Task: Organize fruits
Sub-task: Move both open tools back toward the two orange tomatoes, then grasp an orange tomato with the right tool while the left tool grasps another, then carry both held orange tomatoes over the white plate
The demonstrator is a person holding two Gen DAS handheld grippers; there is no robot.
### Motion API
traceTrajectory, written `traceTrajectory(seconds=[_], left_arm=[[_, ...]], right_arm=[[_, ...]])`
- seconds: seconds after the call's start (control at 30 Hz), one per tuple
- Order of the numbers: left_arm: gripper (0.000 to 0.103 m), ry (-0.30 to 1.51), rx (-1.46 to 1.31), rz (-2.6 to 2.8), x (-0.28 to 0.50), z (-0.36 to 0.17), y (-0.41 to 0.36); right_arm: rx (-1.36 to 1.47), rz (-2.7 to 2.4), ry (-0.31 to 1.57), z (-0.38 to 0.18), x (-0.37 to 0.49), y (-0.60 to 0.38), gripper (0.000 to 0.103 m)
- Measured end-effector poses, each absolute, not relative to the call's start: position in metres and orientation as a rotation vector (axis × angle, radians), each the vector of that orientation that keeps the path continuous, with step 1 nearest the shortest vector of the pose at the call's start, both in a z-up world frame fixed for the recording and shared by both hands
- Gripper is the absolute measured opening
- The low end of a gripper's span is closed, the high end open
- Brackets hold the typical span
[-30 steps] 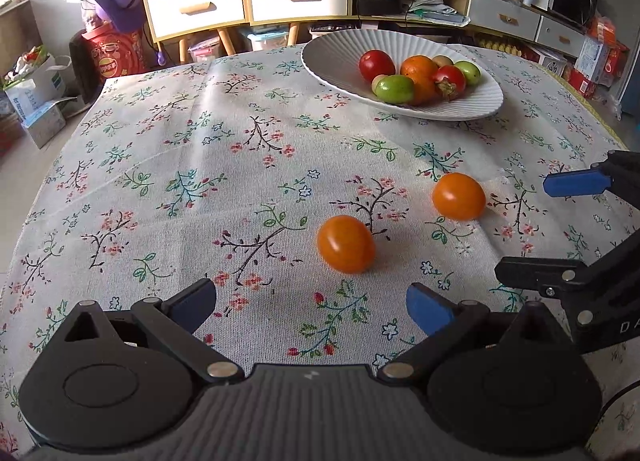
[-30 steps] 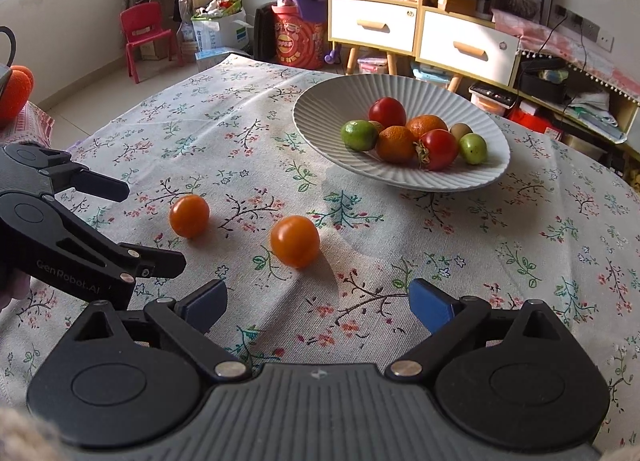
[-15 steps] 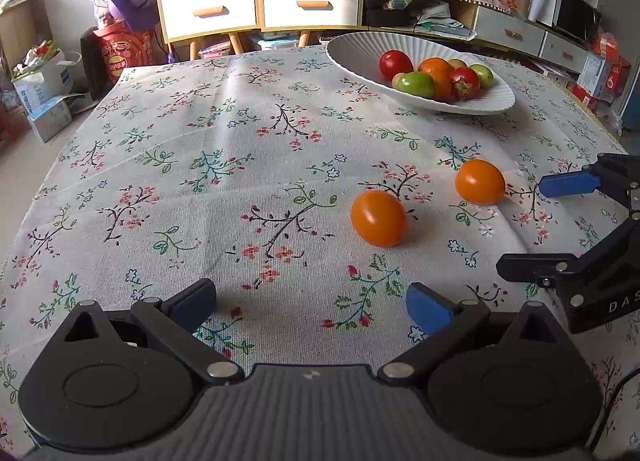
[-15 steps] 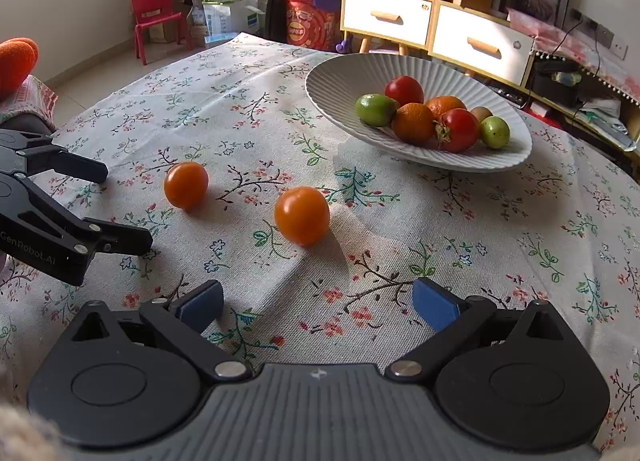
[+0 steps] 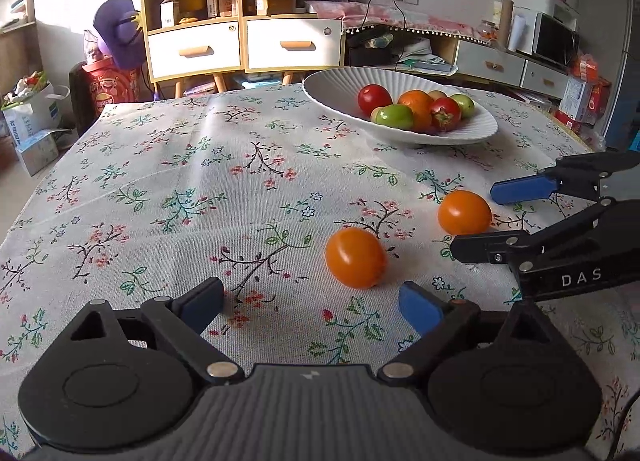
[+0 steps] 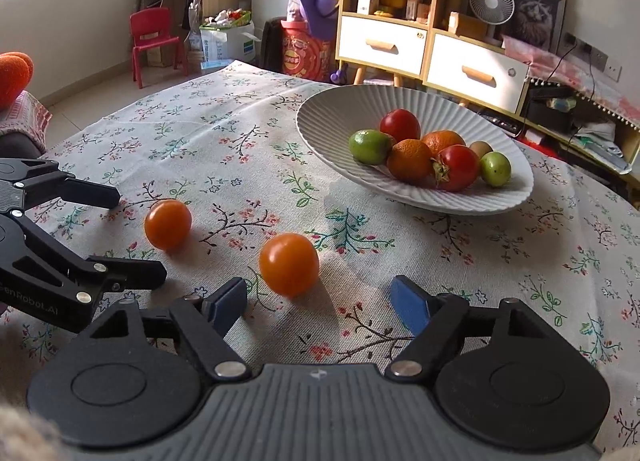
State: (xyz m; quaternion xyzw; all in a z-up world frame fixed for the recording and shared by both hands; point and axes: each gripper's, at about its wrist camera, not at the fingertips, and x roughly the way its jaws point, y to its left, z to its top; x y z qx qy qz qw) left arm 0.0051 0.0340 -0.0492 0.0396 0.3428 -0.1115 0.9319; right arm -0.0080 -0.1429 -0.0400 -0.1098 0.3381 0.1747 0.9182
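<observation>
Both grippers' jaws have just been closing, yet each stands open with nothing held. Left gripper (image 5: pixel 310 299) sits just short of one orange tomato (image 5: pixel 355 257); right gripper (image 6: pixel 318 303) nears the other tomato (image 6: pixel 289 263). Fruit fills the plate (image 6: pixel 332 123) beyond.

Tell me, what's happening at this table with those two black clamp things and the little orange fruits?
A person holds a grabbing tool in each hand and is tidying fruit into the white ribbed plate, which already holds red, green and orange pieces. Two orange tomatoes are not yet in it and lie on the flowered tablecloth. The left tool faces one orange tomato; the right tool faces the other tomato. Both tools' jaws have just been closing, yet neither touches its fruit.
</observation>
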Motion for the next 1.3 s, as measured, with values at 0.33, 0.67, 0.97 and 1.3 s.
traceTrajectory(seconds=[0.33,0.67,0.97,1.3], left_arm=[[0.071,0.681,0.083,-0.248,0.01,-0.047,0.025],[0.058,0.682,0.079,-0.261,0.012,-0.045,0.023],[0.025,0.686,0.057,-0.261,0.018,-0.041,0.023],[0.024,0.688,0.04,-0.261,0.023,-0.035,0.024]], right_arm=[[-0.232,0.392,0.697,-0.037,-0.005,-0.136,0.049],[-0.222,0.398,0.7,-0.035,-0.003,-0.134,0.04],[-0.194,0.406,0.697,-0.032,-0.001,-0.133,0.028],[-0.164,0.398,0.686,-0.025,0.002,-0.138,0.028]])
